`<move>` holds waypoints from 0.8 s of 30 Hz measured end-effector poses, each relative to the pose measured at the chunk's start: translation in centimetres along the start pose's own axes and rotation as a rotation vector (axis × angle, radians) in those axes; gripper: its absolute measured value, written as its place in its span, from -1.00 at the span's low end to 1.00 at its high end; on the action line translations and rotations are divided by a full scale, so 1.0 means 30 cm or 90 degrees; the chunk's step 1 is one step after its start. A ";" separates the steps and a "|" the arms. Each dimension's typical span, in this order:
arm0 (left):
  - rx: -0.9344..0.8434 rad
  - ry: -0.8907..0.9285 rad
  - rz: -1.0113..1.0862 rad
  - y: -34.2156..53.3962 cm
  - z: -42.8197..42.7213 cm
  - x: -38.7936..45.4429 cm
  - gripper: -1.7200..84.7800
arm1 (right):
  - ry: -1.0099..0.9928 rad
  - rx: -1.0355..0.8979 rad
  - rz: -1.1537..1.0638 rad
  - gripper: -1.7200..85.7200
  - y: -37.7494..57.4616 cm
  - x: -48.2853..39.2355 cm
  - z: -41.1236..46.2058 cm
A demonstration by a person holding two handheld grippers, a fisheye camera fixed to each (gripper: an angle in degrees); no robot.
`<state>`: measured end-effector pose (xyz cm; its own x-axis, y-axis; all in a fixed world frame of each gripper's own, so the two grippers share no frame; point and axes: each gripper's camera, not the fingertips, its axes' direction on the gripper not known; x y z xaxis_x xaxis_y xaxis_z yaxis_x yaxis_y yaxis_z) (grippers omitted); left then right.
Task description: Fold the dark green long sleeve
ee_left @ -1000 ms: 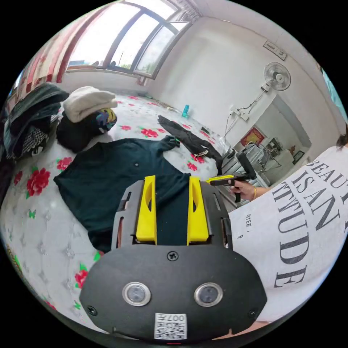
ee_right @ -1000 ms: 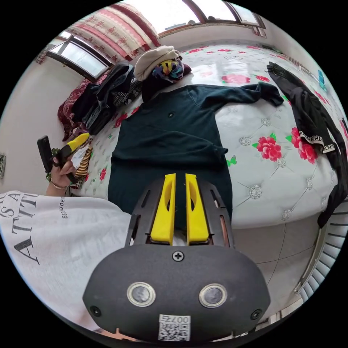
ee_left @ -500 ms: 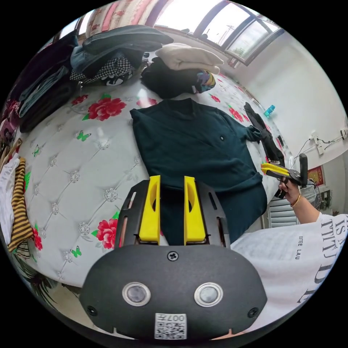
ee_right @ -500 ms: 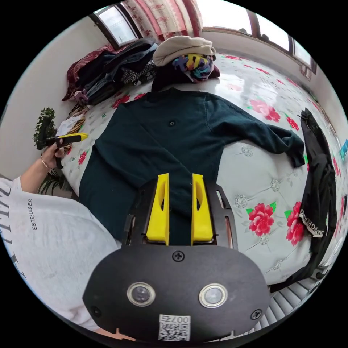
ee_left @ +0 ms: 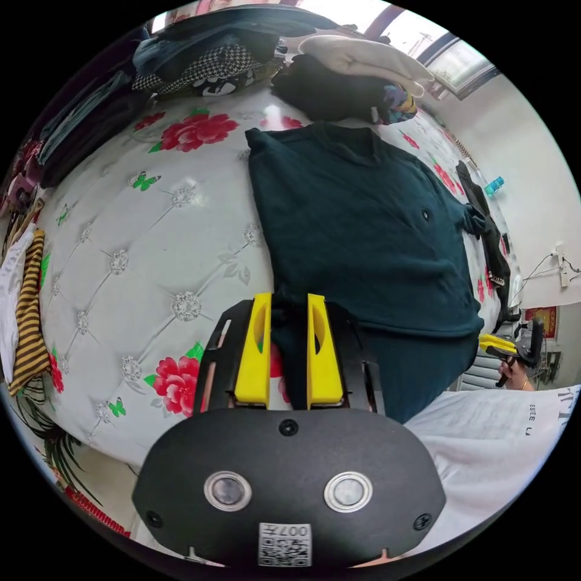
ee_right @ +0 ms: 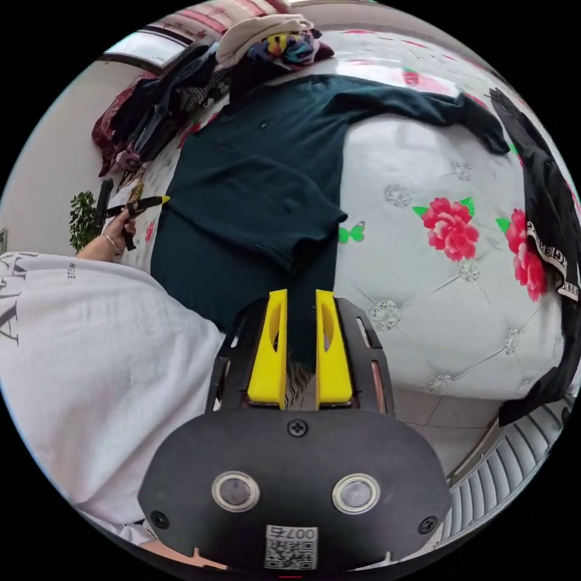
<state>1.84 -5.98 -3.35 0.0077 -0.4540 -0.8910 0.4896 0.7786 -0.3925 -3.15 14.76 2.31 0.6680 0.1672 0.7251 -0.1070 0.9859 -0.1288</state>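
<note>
- Left gripper view: left gripper (ee_left: 288, 302) hangs low over the near left edge of the dark green long sleeve (ee_left: 363, 230), its yellow jaws a narrow gap apart with the garment's edge showing between them; whether they press on the cloth I cannot tell.
- Garment lies flat on the white tufted mattress (ee_left: 151, 242) with red flower print, collar toward the far end, one sleeve folded across the body so its lower edge makes a line across the front.
- Far from it sits a pile of folded clothes (ee_left: 357, 72), a cream piece on top of dark ones; more dark clothes (ee_left: 91, 121) are heaped at the far left.
- Striped brown and yellow cloth (ee_left: 27, 315) hangs at the mattress's left edge.
- Right gripper (ee_left: 497, 346) shows at the right edge, held in a hand beyond the garment's near right corner, above a white printed shirt (ee_left: 484, 448).
- Right gripper view: right gripper (ee_right: 301, 299) has its jaws narrowly parted, poised over the near right hem of the dark green long sleeve (ee_right: 254, 181), dark fabric seen between them; grip not certain.
- One sleeve (ee_right: 423, 109) stretches out to the right across the mattress (ee_right: 436, 290), toward a black garment (ee_right: 551, 230) draped over the right edge.
- Left gripper (ee_right: 156, 200) sits at the garment's left edge, held in a hand (ee_right: 118, 227).
</note>
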 end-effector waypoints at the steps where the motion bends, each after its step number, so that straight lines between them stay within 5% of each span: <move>1: 0.007 0.001 -0.020 -0.004 -0.023 0.000 -0.78 | -0.007 0.060 0.032 -0.81 -0.029 0.055 -0.064; 8: 0.059 -0.014 -0.095 -0.005 -0.190 -0.004 -0.91 | 0.082 0.272 0.162 -0.79 -0.304 0.425 -0.319; 18: 0.026 -0.034 -0.116 -0.016 -0.204 0.062 -0.98 | 0.145 0.220 0.349 -0.86 -0.563 0.830 -0.293; 24: 0.018 -0.023 -0.140 -0.033 -0.158 0.087 -0.98 | 0.172 0.134 0.211 -0.95 -0.630 0.712 -0.294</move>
<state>-2.74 -5.87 -6.36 -0.0710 -0.6275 -0.7753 0.5066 0.6469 -0.5700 19.62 -0.37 14.26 0.7375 0.4927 0.4620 -0.4753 0.8645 -0.1632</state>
